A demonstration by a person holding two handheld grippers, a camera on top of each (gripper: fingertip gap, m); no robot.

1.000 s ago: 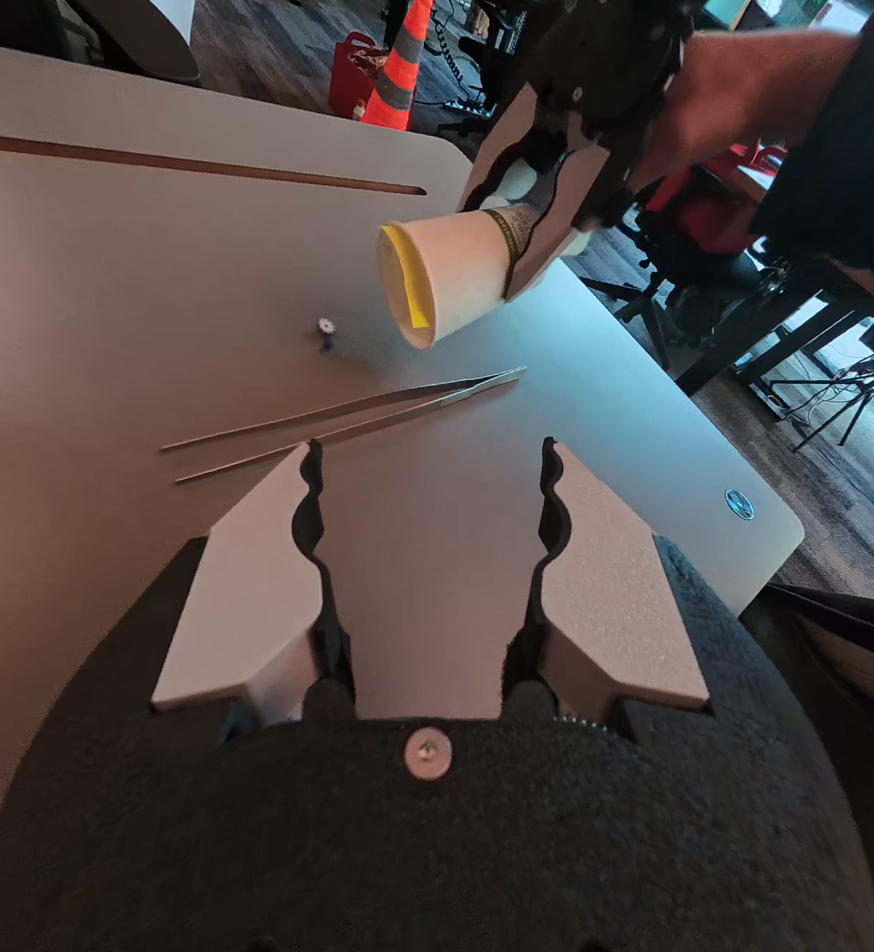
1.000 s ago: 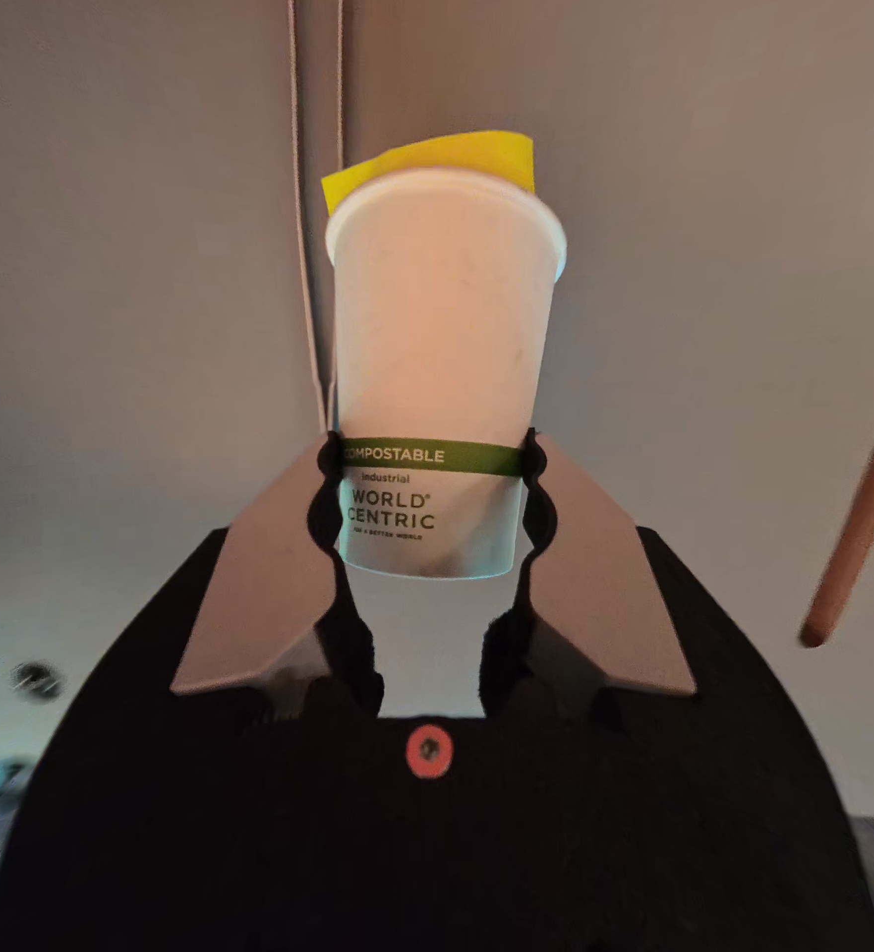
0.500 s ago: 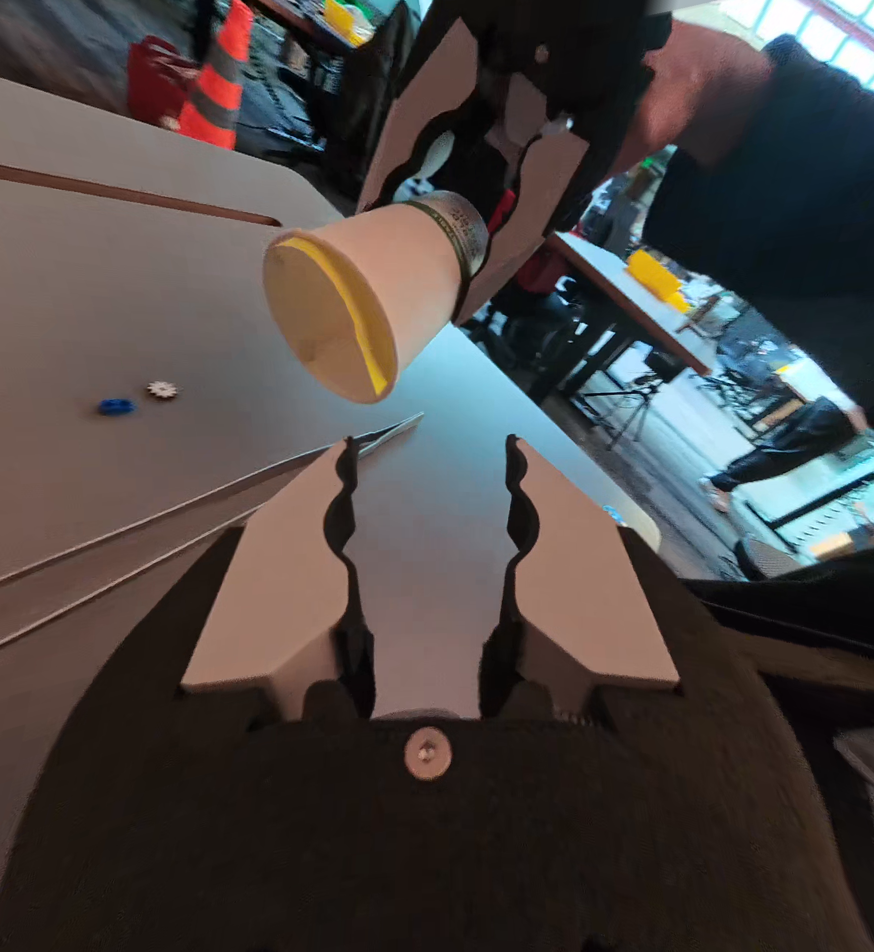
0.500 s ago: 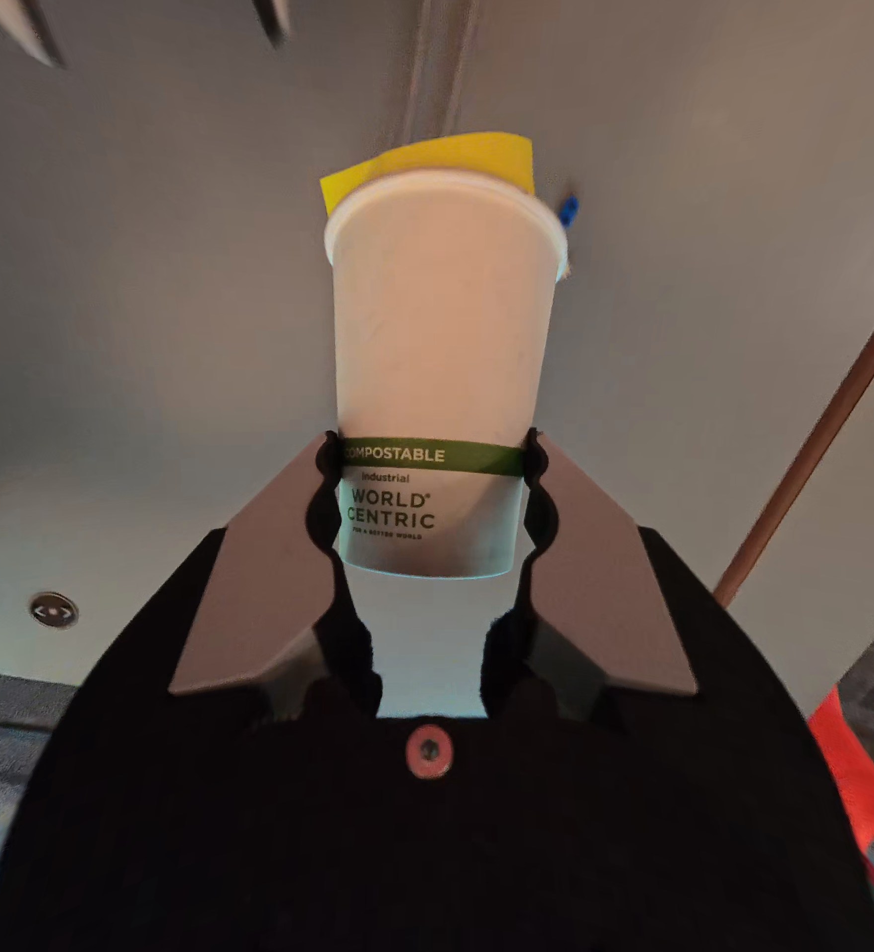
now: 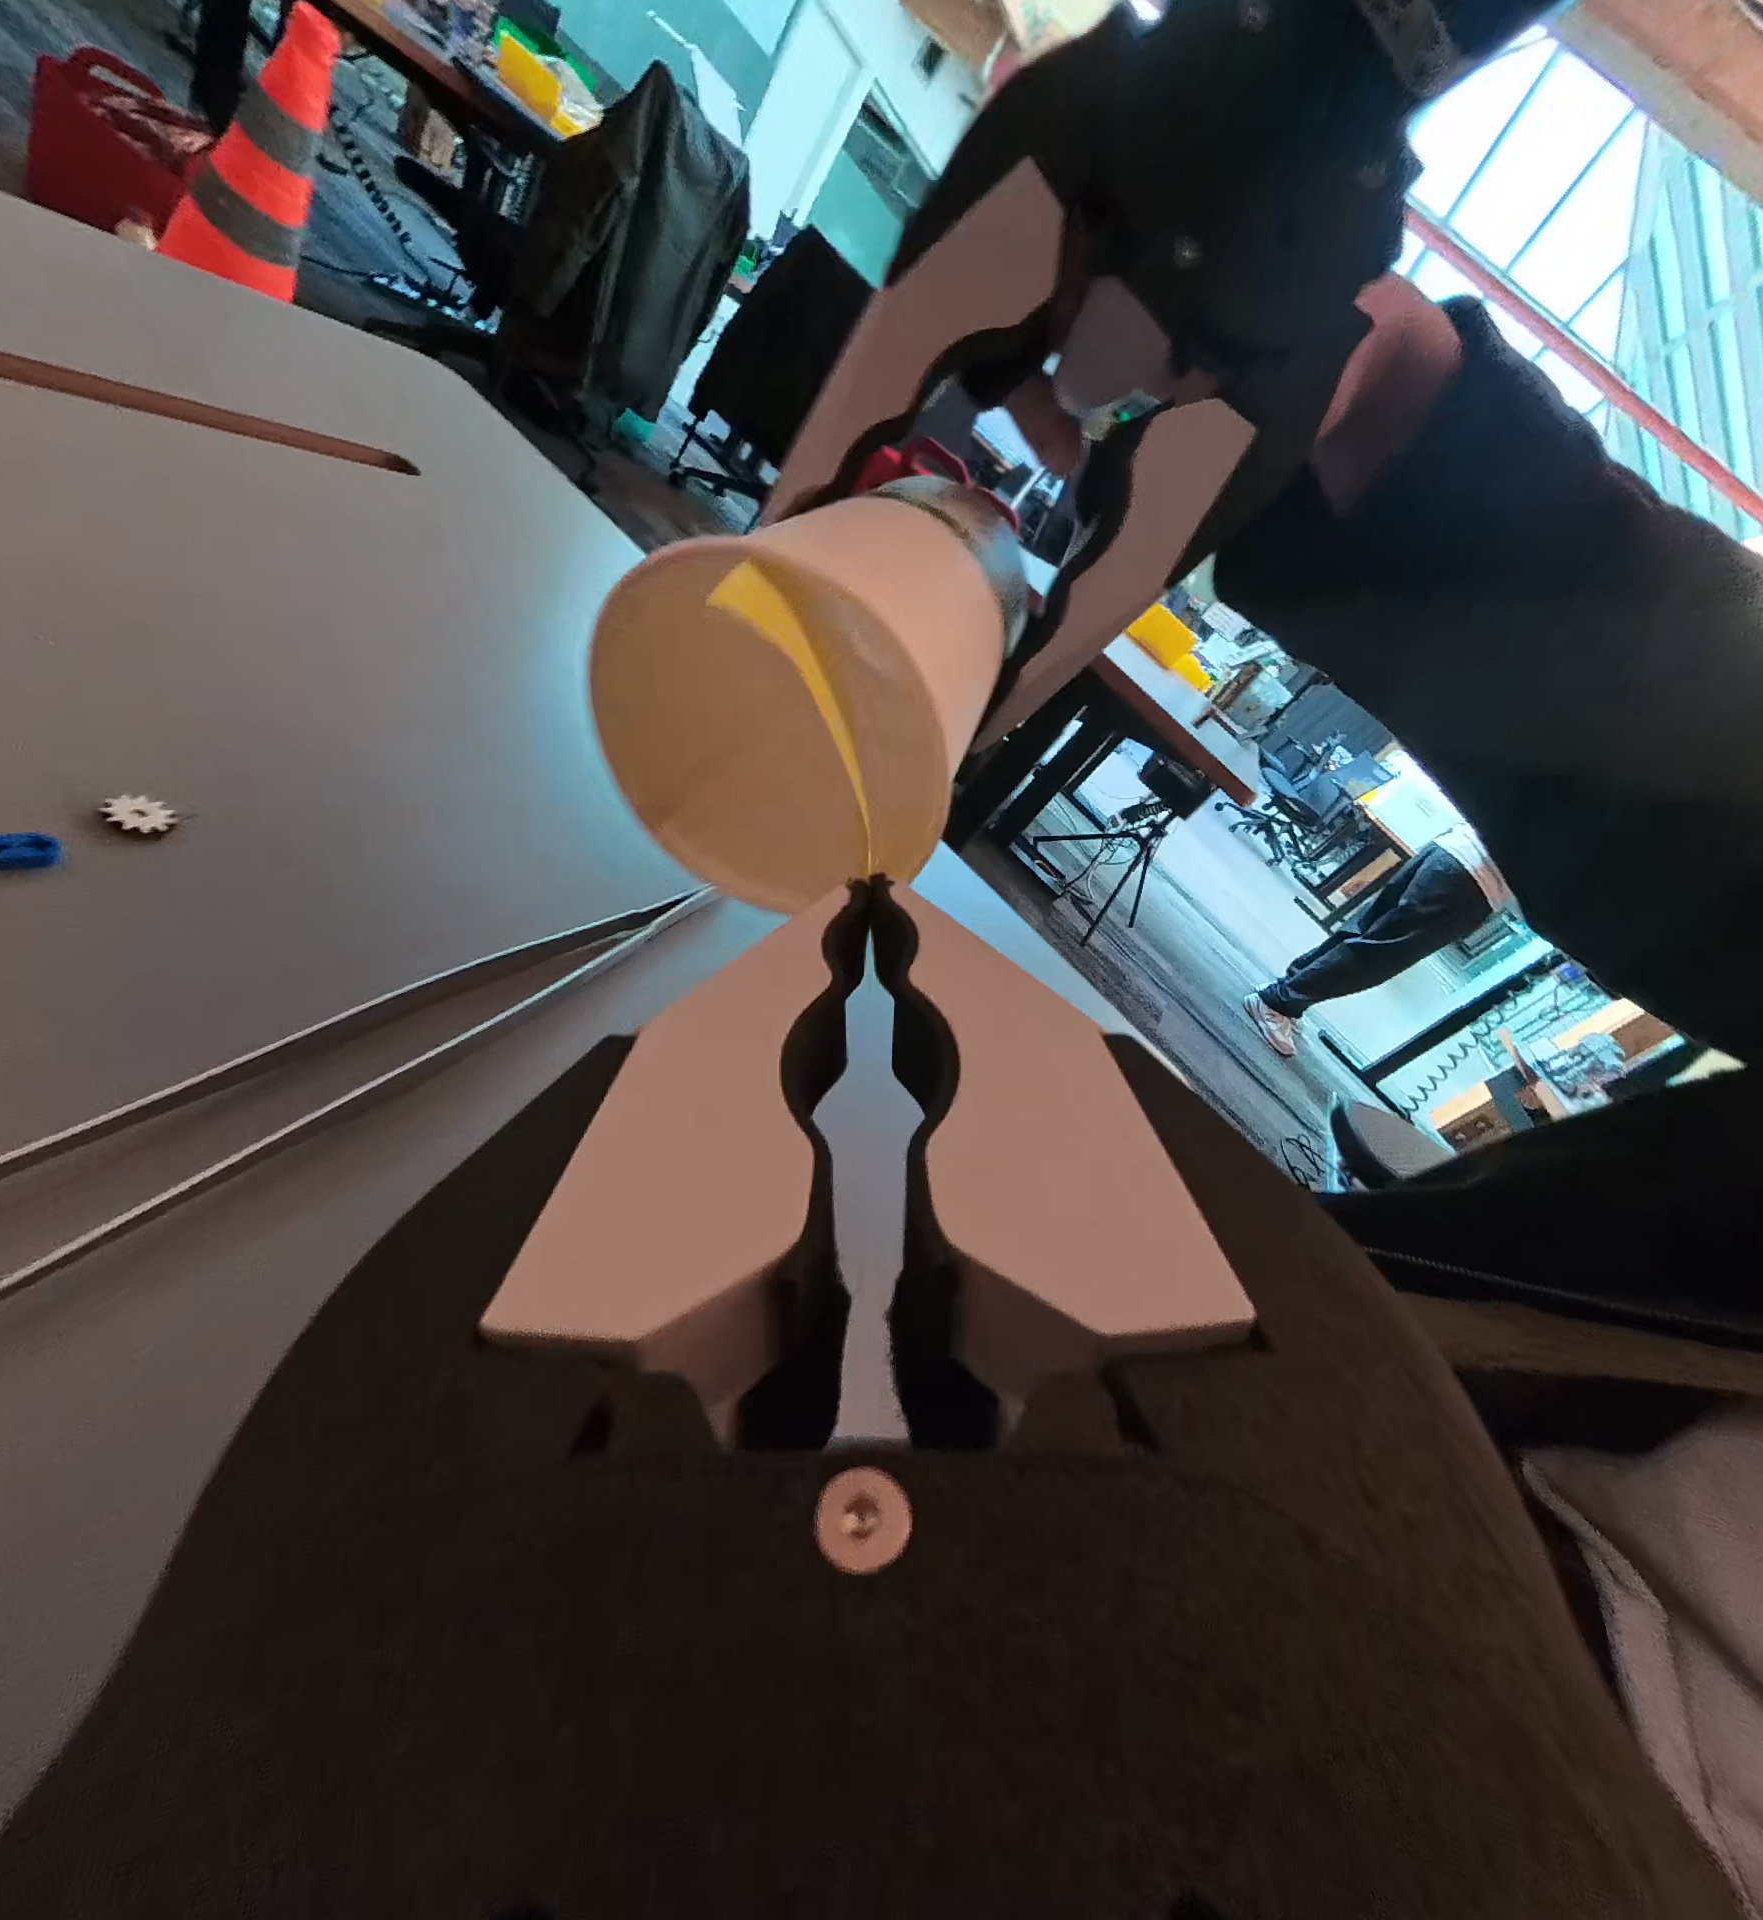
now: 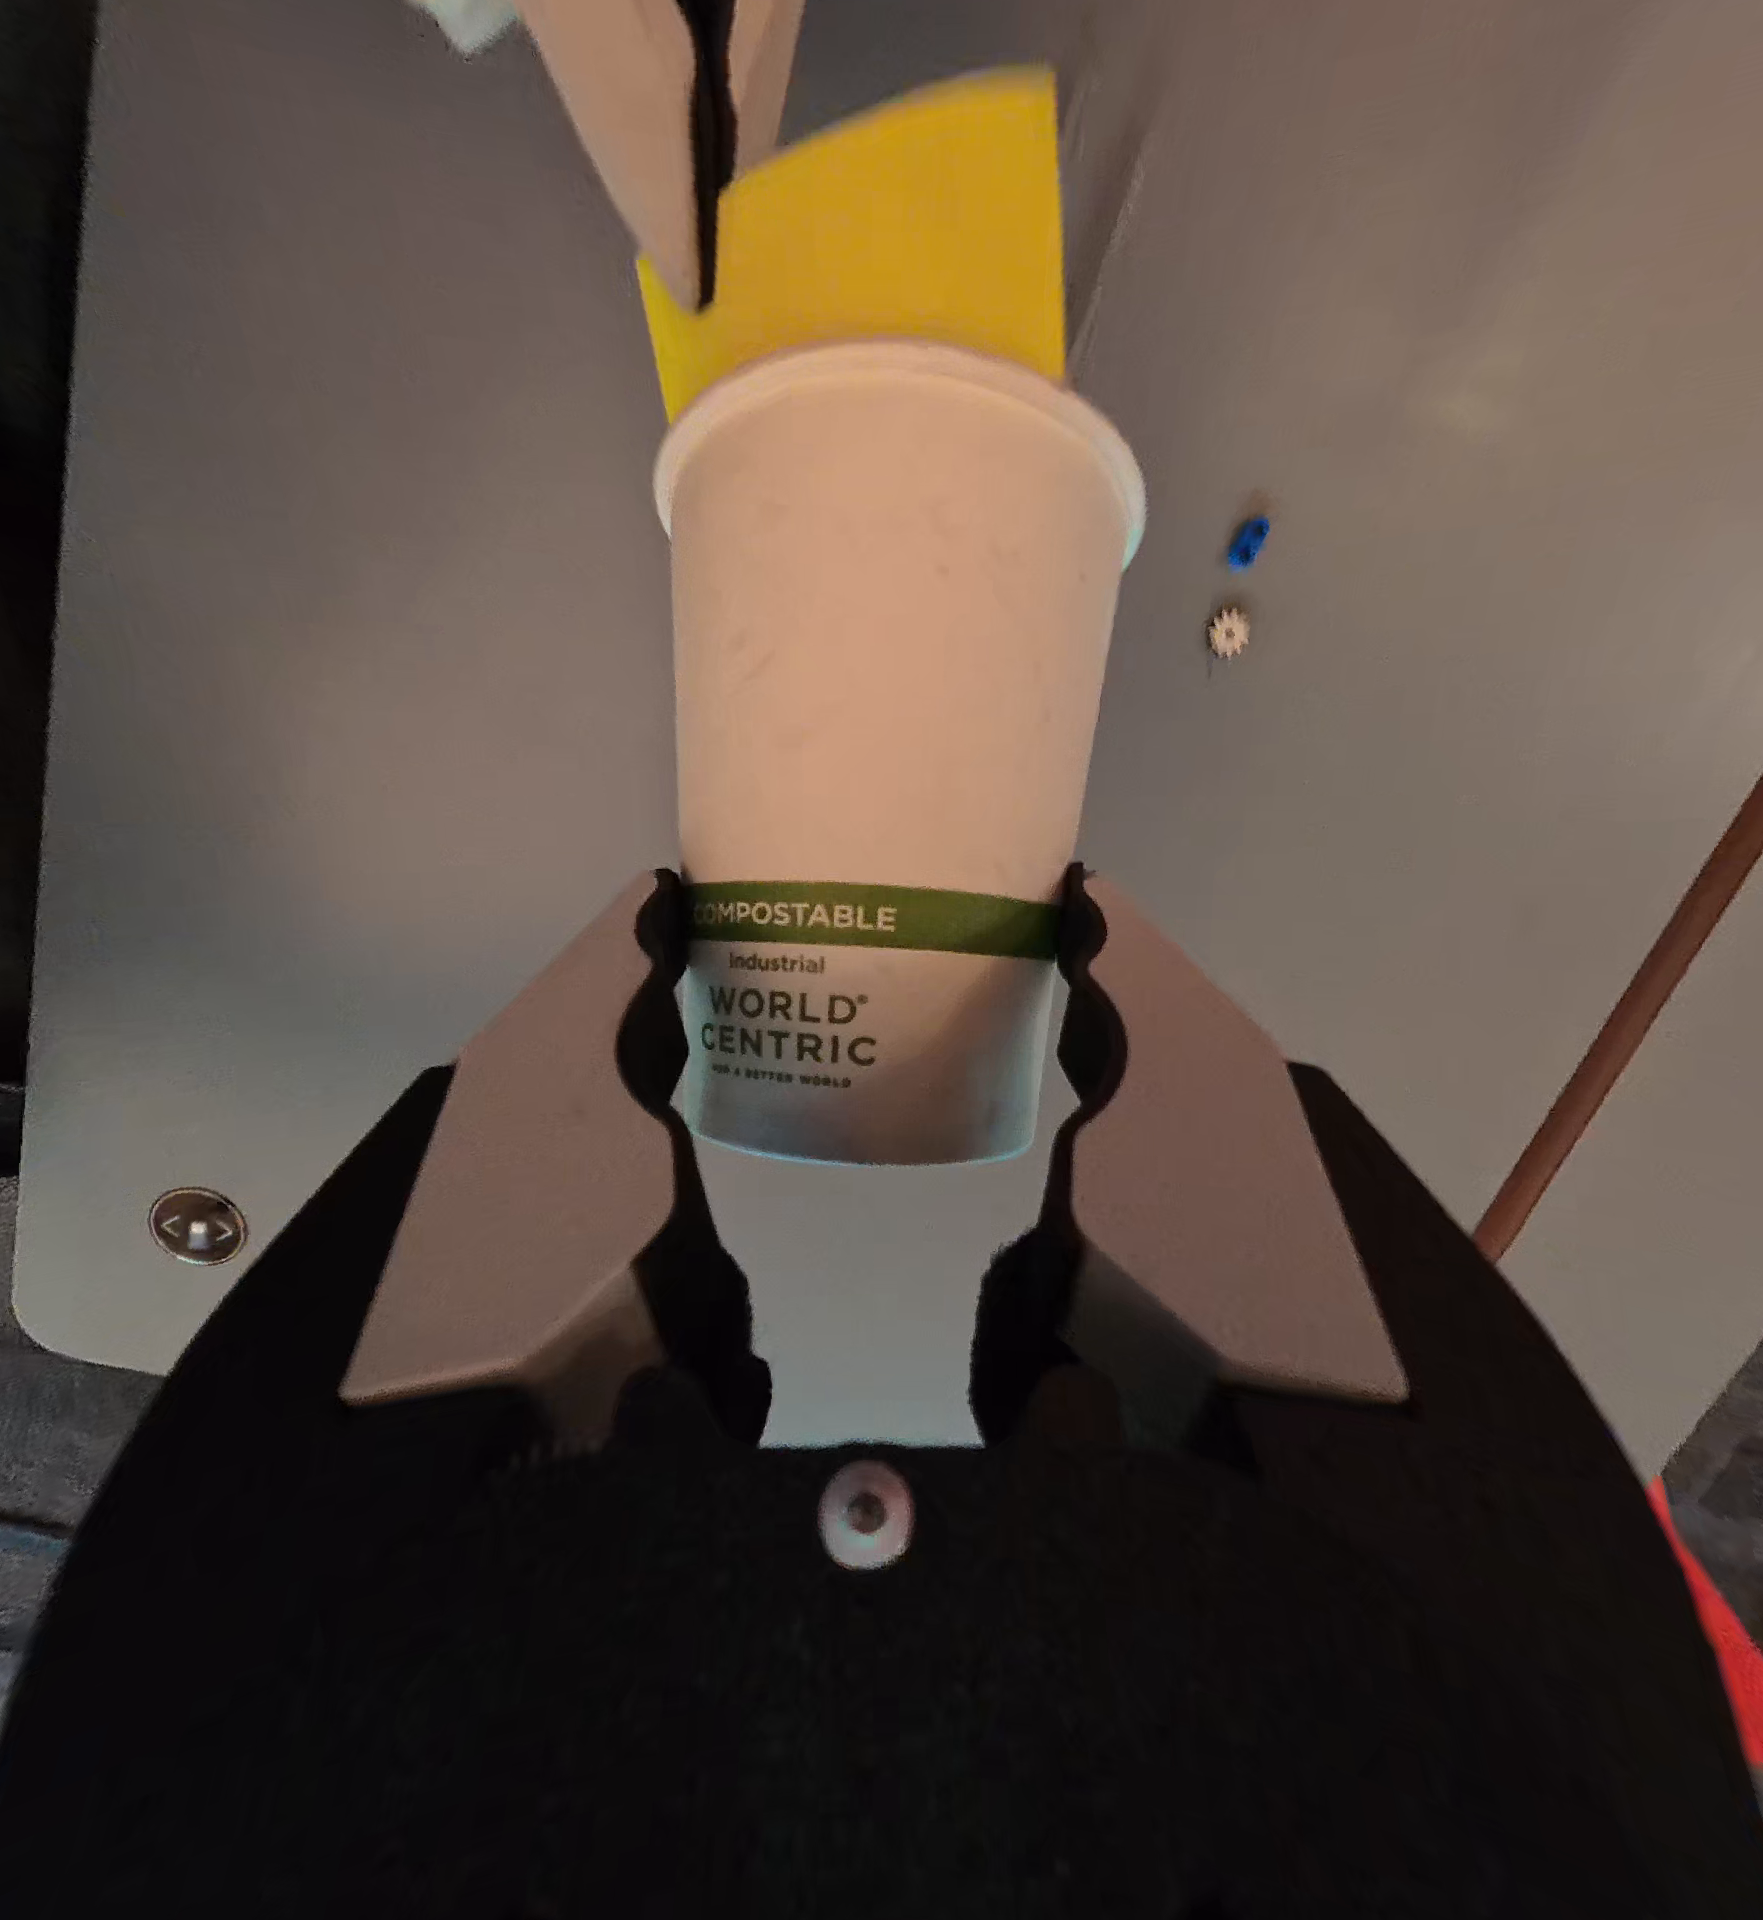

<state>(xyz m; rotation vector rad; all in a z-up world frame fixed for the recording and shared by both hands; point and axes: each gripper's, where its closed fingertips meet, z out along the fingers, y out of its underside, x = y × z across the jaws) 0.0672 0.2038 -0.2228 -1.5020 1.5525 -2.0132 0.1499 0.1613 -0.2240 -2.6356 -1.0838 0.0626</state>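
Up close, we see the right gripper [image 6: 866, 914] clamped on the lower part of a white paper cup [image 6: 892, 686], its two fingers [image 6: 544, 1122] pressing the cup's sides at a green printed band, with a wide gap between them filled by the cup. The cup is held off the grey tabletop [image 6: 337, 623], tipped so its open mouth points toward the left gripper [image 5: 872, 899].

A yellow sheet [image 6: 877, 229] sticks out of the cup's mouth. In the left wrist view it shows as a thin yellow edge [image 5: 804, 665] crossing the inside of the cup [image 5: 783, 717].

We see the left gripper's fingers [image 5: 721, 1122] drawn together until their tips meet, right at the lower rim of the cup where the yellow edge ends. In the right wrist view those closed tips [image 6: 700, 208] pinch one corner of the yellow sheet.

On the tabletop [image 5: 285, 623], well apart from both grippers, lie a small blue piece [image 5: 12, 852] and, just beside it, a small white gear [image 5: 137, 814]. Long metal tweezers [image 5: 337, 1070] also lie on the tabletop, left of the left gripper. An orange cone [image 5: 253, 177] stands on the floor beyond.
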